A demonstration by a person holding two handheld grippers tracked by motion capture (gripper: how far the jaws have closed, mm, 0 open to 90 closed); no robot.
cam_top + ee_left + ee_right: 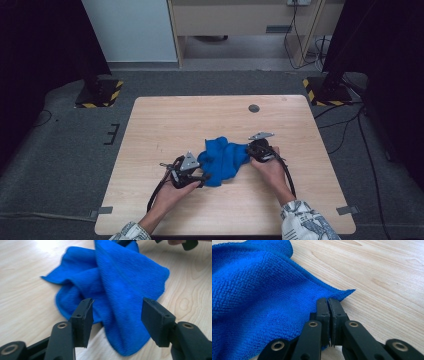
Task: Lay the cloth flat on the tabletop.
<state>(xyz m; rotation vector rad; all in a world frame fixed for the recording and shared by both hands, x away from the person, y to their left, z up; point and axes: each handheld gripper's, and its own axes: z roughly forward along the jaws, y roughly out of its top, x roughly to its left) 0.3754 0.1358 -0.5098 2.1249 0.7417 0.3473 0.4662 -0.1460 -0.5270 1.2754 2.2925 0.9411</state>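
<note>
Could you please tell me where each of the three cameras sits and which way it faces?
High view: above the person's side, looking forward and down on the table; both forearms, left claw and right claw show.
Left gripper view: rides the left claw, looking along its parted jaws at the blue cloth.
Right gripper view: rides the right claw, whose jaws pinch the cloth's edge.
All three share the cloth.

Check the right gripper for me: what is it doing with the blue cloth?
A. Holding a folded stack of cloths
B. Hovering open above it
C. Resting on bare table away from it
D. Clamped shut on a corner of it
D: in the right gripper view, the right gripper has its jaws pressed together on a corner edge of the blue cloth.
</note>
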